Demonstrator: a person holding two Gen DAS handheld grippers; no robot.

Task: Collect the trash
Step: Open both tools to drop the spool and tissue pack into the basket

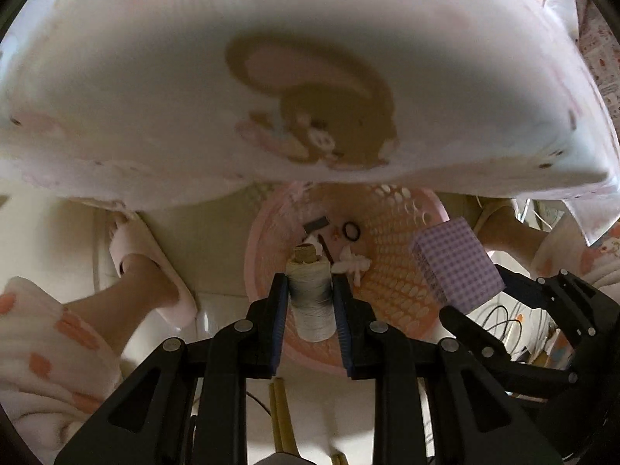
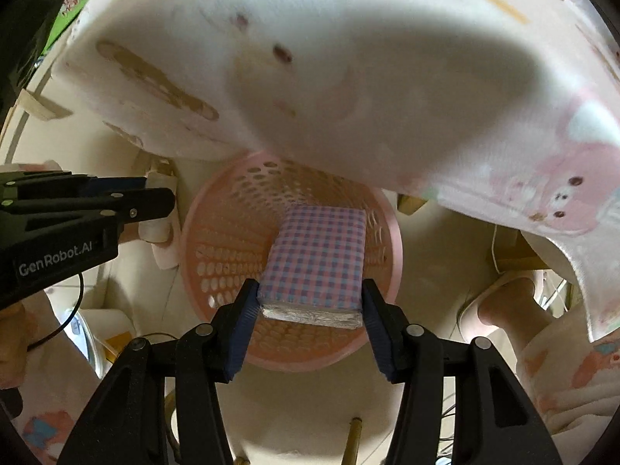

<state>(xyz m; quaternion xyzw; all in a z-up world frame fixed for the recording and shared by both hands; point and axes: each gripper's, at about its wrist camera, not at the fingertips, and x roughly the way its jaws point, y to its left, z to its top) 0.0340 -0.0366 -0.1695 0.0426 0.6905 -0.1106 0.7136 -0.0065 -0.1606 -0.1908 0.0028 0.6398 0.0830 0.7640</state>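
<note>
A pink perforated waste basket stands on the floor below both grippers. My left gripper is shut on a spool of pale grey thread with a cardboard core, hanging over the basket's mouth. My right gripper is shut on a purple-and-pink checked packet with a silvery end, also above the basket; that packet shows at the right of the left wrist view. In the basket's bottom lie scraps of white paper, a black ring and a small dark piece.
A cloth with cartoon prints hangs over a table edge across the top of both views. A person's feet in pink slippers stand on either side of the basket. Cables lie at the right.
</note>
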